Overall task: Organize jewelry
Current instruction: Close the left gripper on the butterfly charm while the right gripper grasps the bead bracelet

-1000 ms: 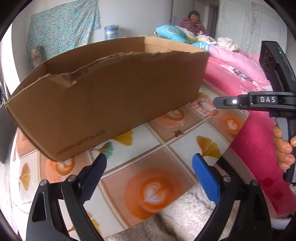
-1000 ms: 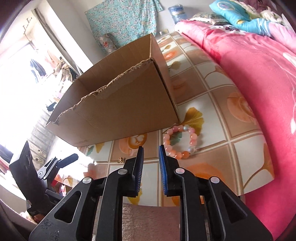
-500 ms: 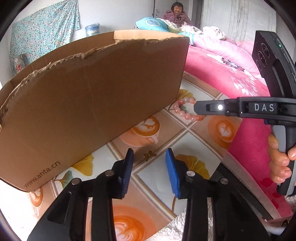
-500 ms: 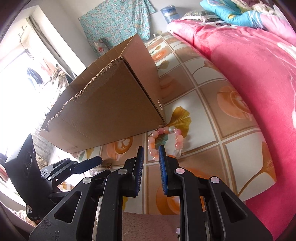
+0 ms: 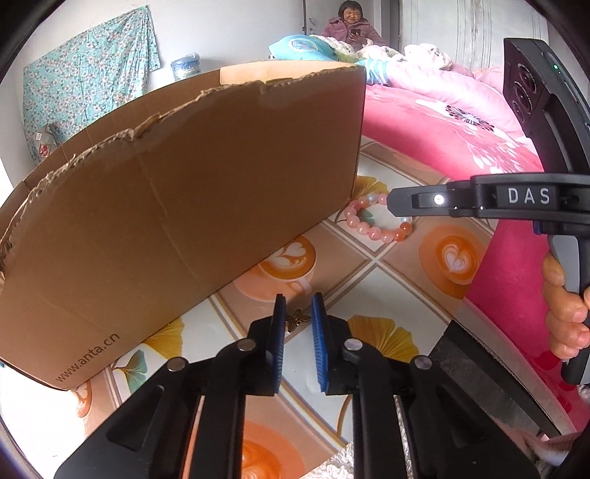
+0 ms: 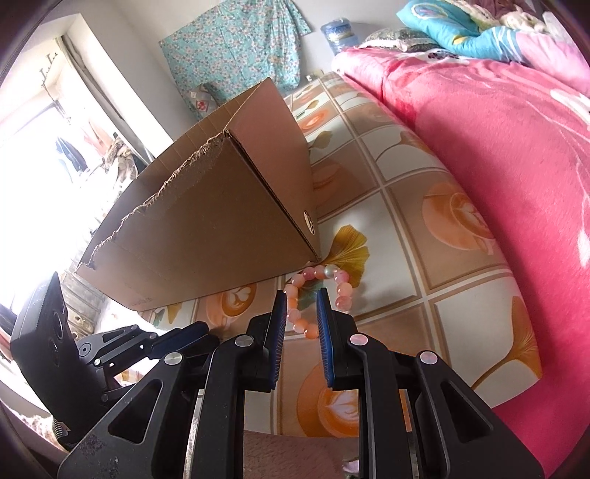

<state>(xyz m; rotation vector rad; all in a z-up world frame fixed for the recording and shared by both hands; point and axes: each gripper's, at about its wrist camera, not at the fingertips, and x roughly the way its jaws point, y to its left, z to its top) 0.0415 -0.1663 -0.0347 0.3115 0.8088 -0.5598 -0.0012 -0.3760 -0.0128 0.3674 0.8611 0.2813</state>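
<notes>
I'm looking down my left gripper and its blue pads stand at a narrow gap, a small bronze charm lying on the tablecloth right between the tips, low centre of the frame. I can't tell whether the pads touch it; it looks free on the cloth. The cardboard box fills the left half of this view, torn along its top edge, printed lettering near its lower left corner.

Over on the right wrist view, my right gripper is also at a narrow gap, not closed on anything. Its tips sit over the near side of the pink bead bracelet, which lies flat on the cloth at centre frame, its far beads just beside the bottom corner of the box. Part of the ring shows between the pads; whether the pads are down at bead level I can't tell.

From the left view, that bracelet is centre right, with the right gripper's black nose hanging over its far side. The pink bedspread fills the right of the frame. A person with a phone sits at the top centre of the left view.
</notes>
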